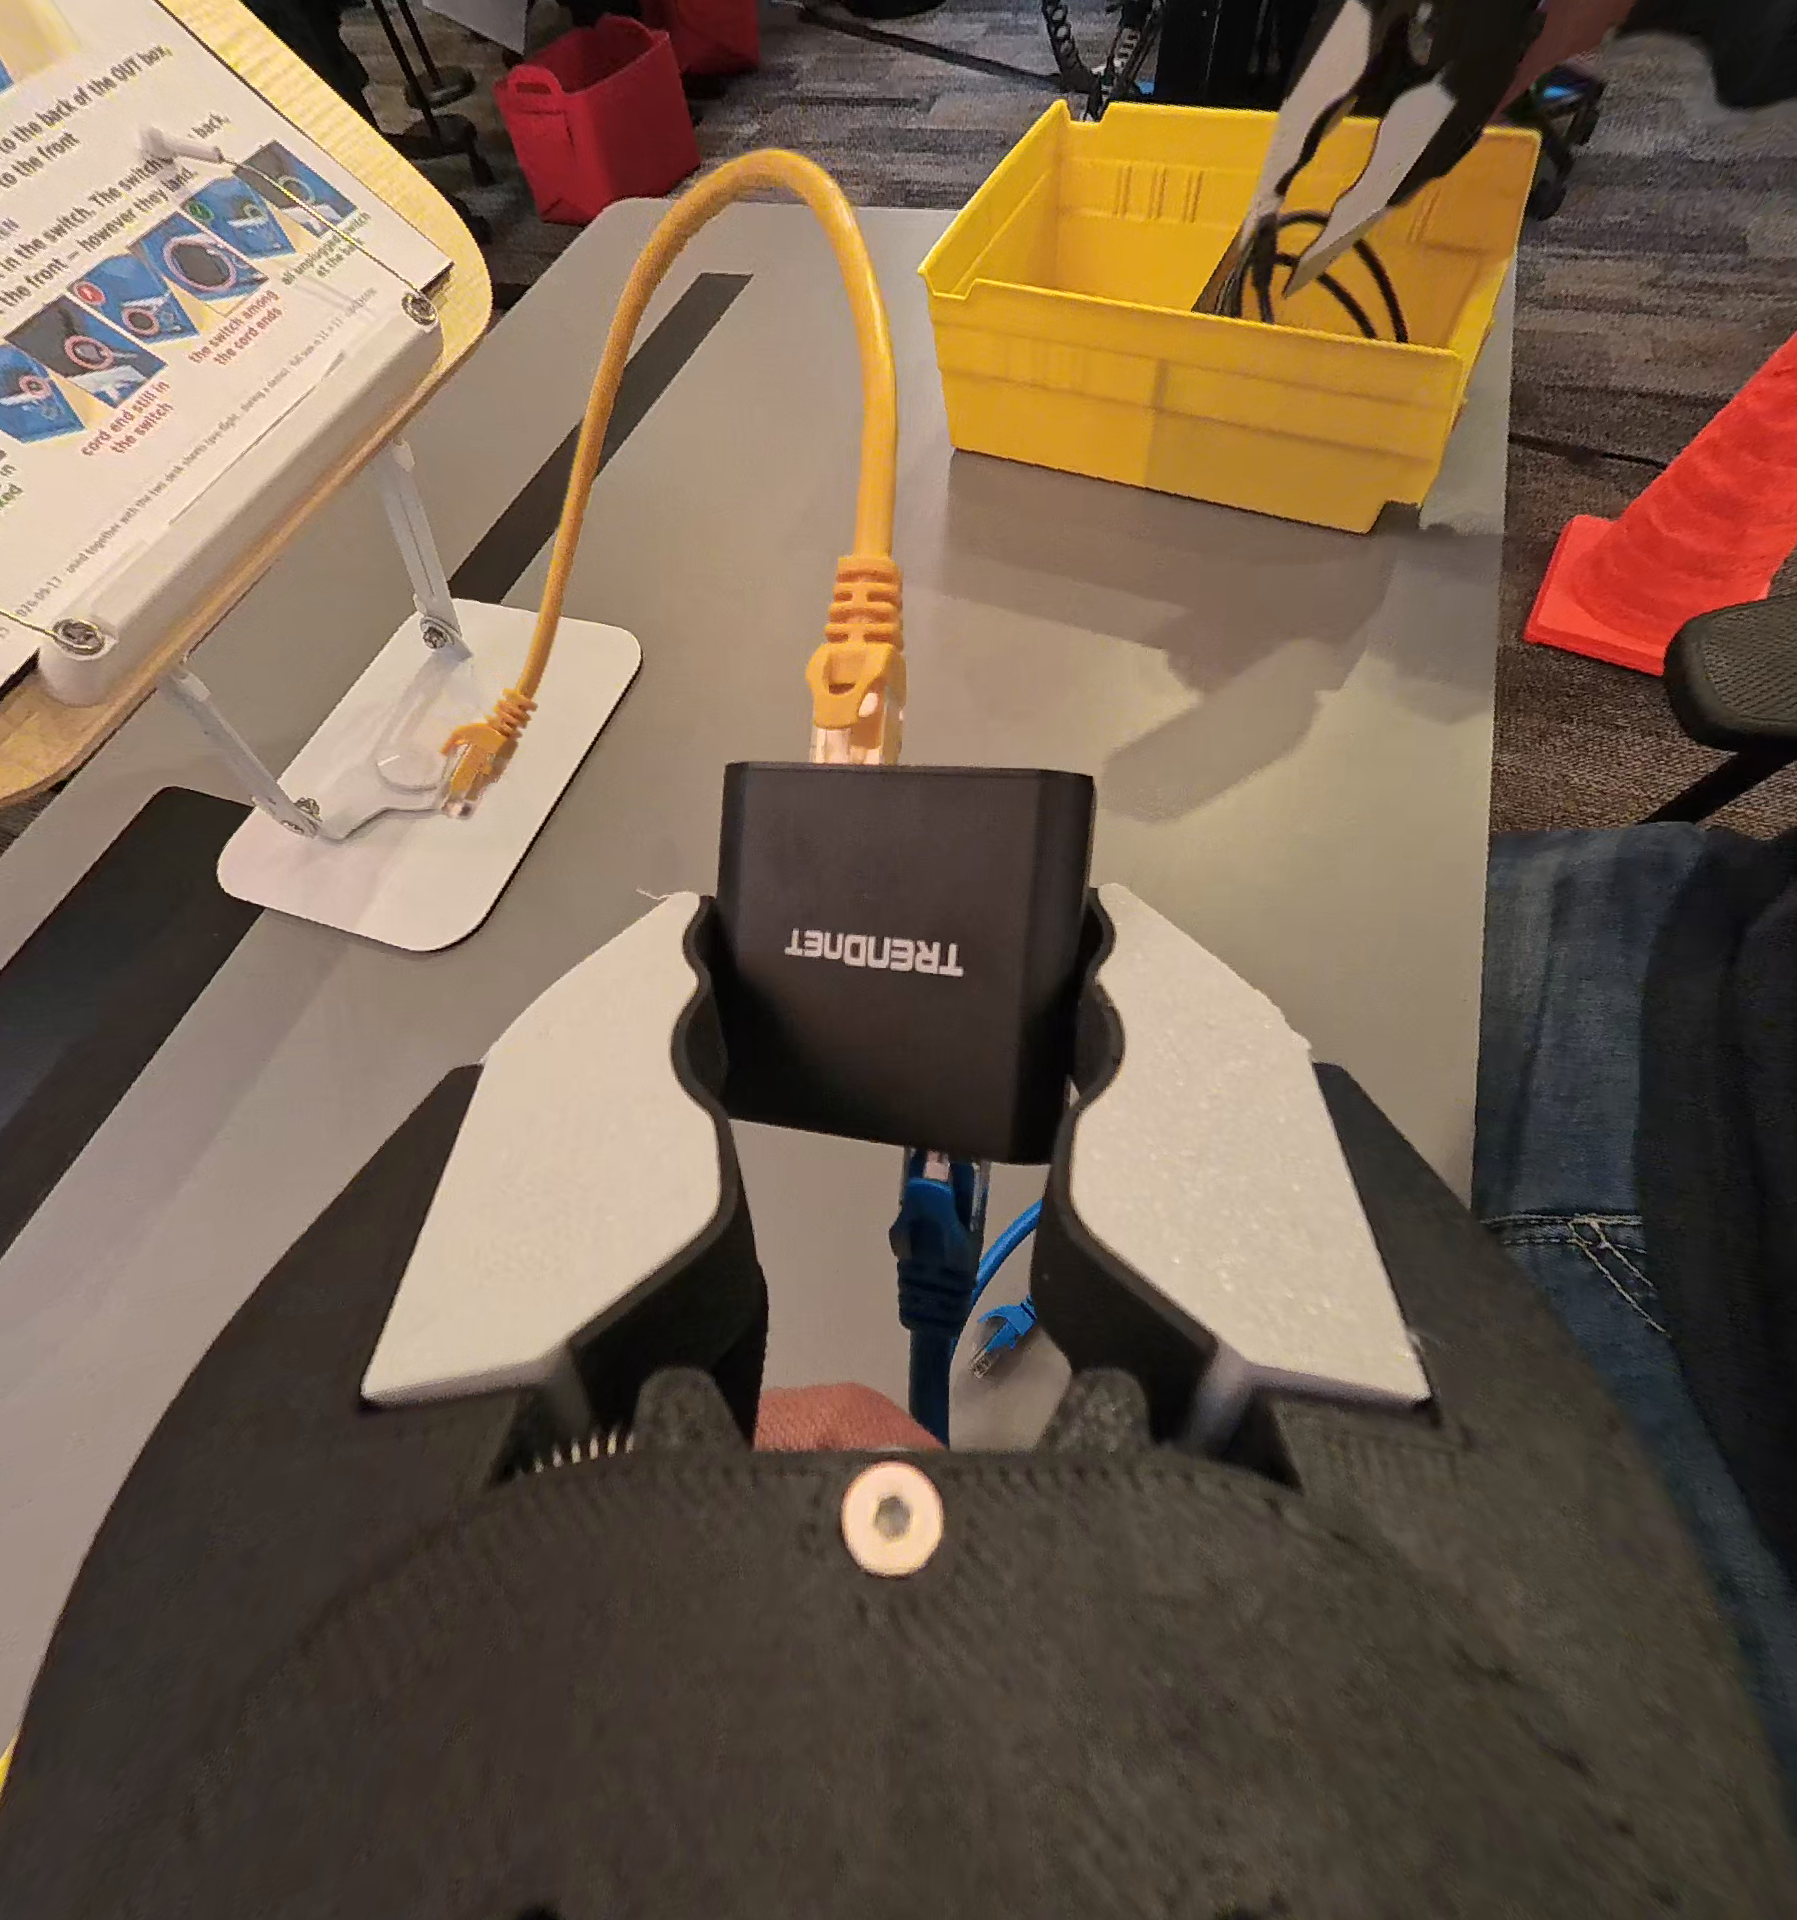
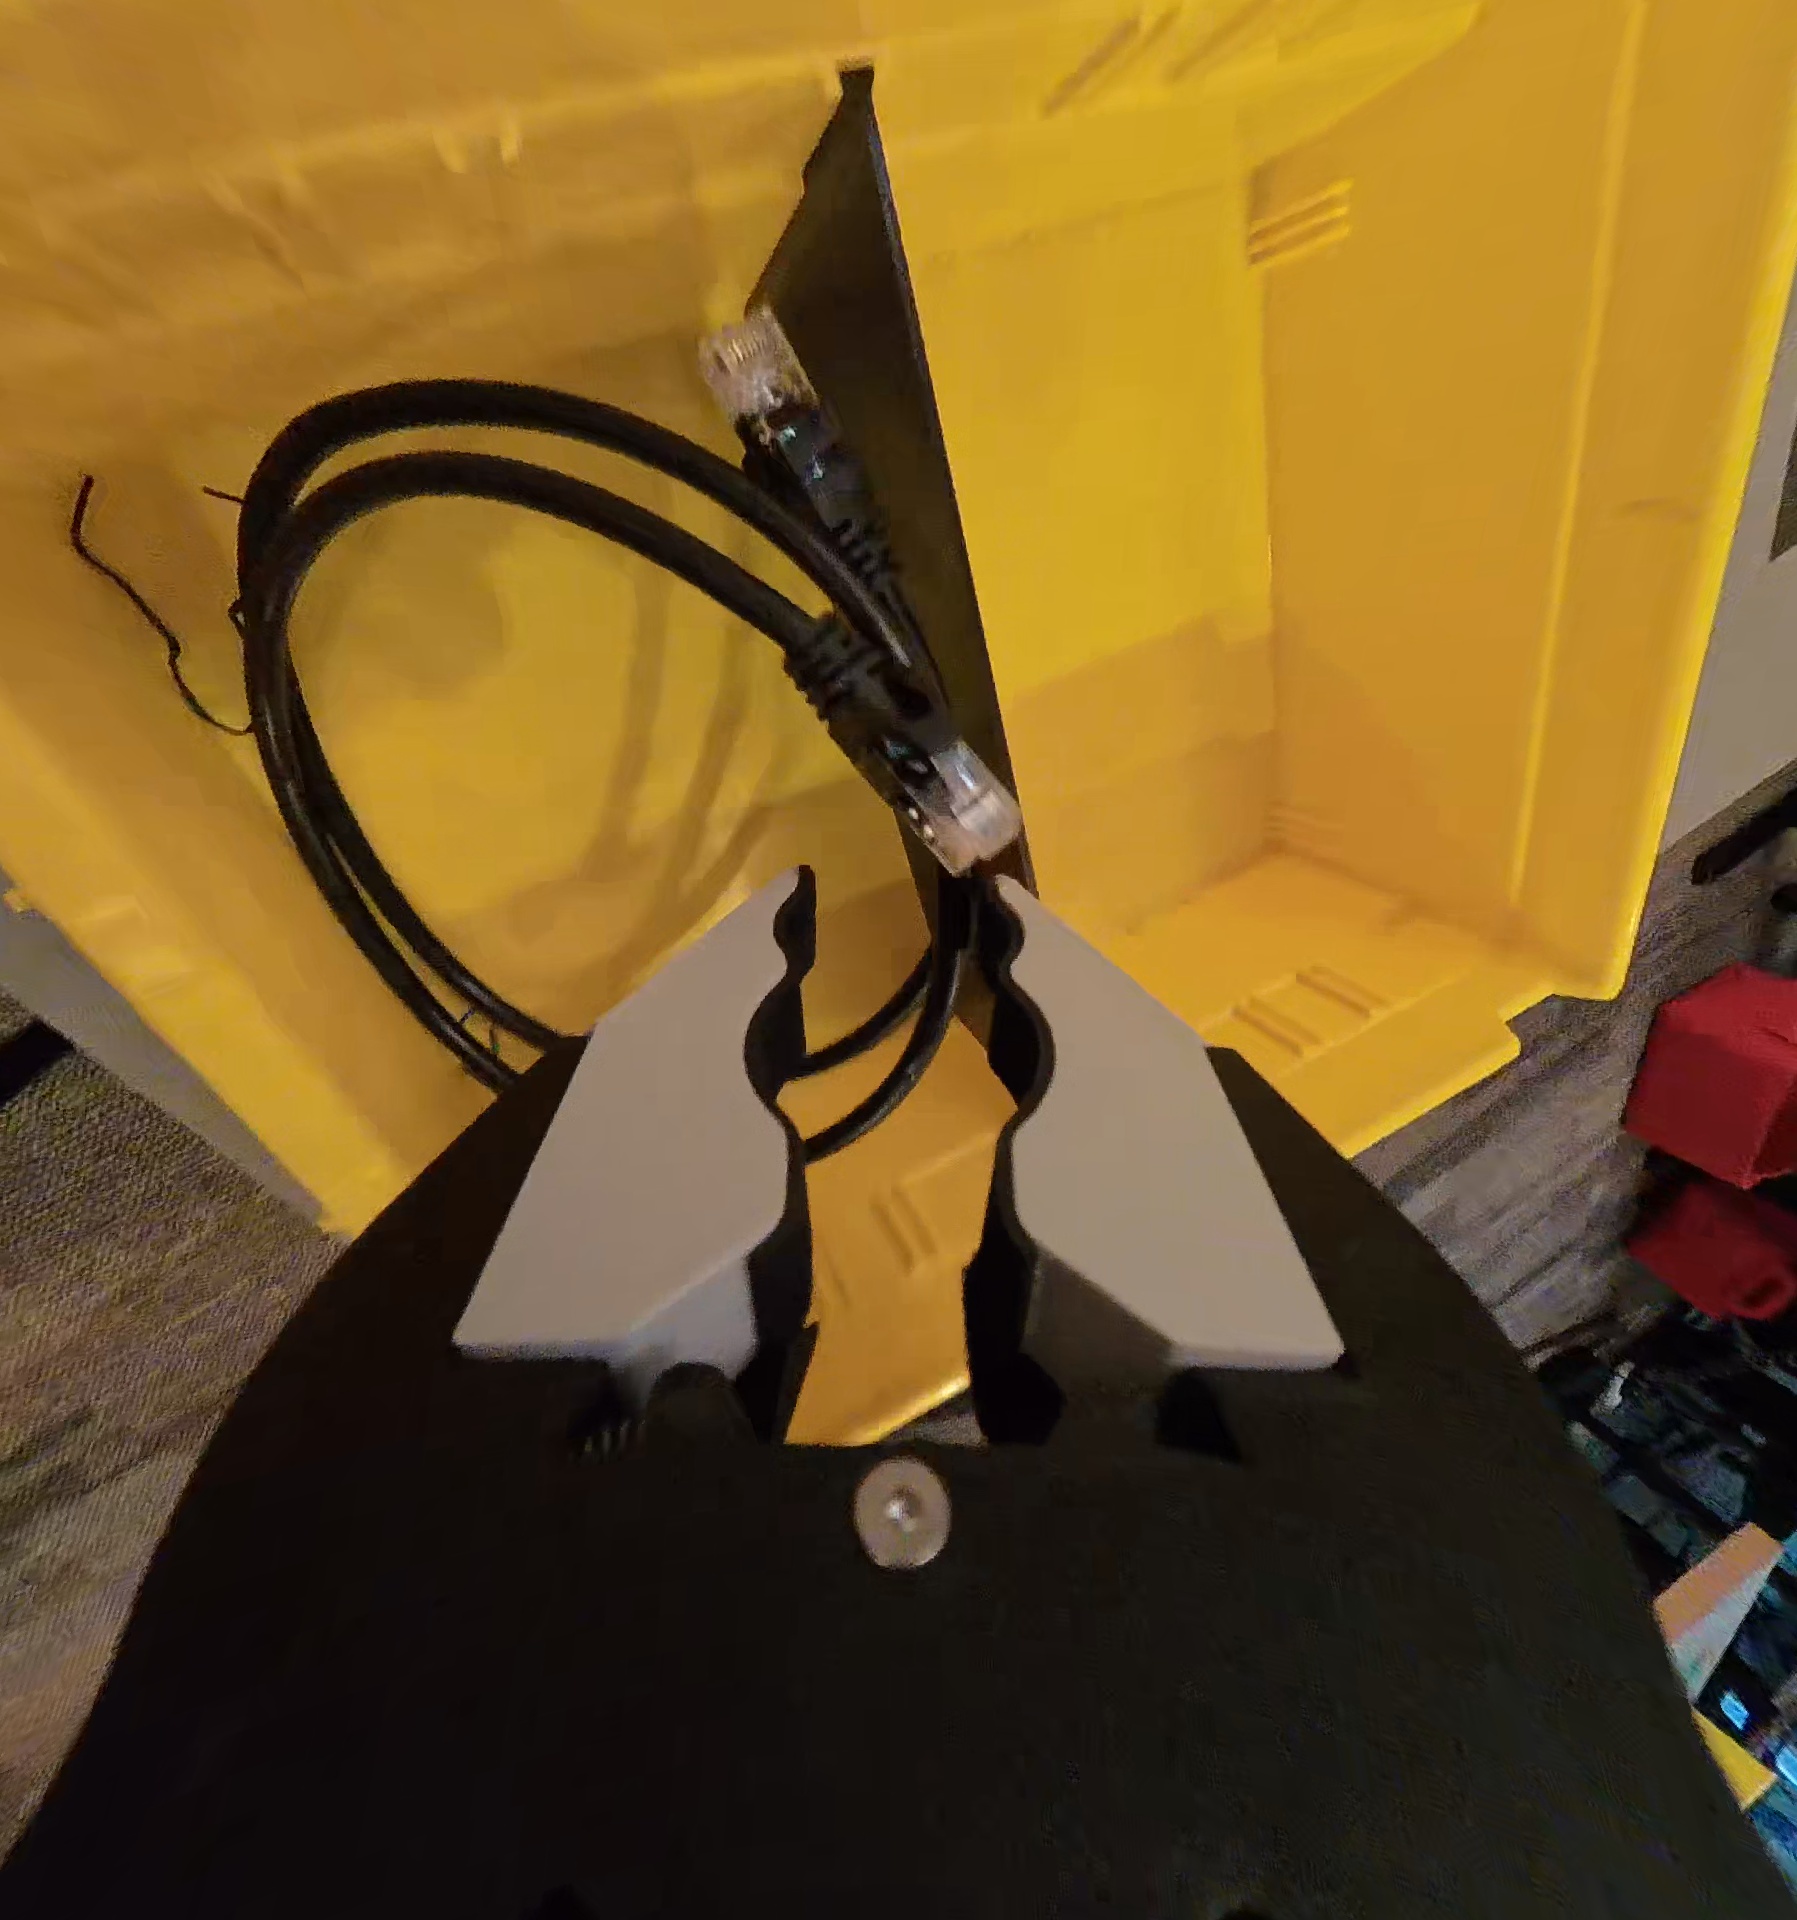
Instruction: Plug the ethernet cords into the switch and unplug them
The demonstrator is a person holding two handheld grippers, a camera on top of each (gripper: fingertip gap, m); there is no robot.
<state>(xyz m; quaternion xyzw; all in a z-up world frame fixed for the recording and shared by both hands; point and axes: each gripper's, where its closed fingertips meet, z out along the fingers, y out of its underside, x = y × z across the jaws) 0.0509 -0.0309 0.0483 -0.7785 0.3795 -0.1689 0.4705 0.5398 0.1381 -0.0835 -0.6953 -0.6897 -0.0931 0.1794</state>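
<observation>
My left gripper (image 1: 896, 899) is shut on the black switch (image 1: 899, 966) and holds it over the grey table (image 1: 1237, 727). A yellow cord (image 1: 863, 343) is plugged into the switch's far side, and its other end (image 1: 478, 748) lies loose on a white stand base. A blue cord (image 1: 930, 1247) is plugged into the near side. My right gripper (image 2: 899, 883), also in the left wrist view (image 1: 1309, 229), is open inside the yellow bin (image 2: 1393, 623). A coiled black cord (image 2: 281, 665) lies there. One loop passes between the fingers, ungripped, and a clear plug (image 2: 961, 800) is just beyond the tips.
A black divider (image 2: 873, 416) splits the yellow bin (image 1: 1112, 395) at the table's far right. A tilted instruction board on a white stand (image 1: 426, 821) is on the left. An orange cone (image 1: 1704, 488), red bins (image 1: 593, 135) and a person's jeans leg (image 1: 1600, 1039) are beside the table. The tips of one gripper are about 55 cm away from the tips of the other.
</observation>
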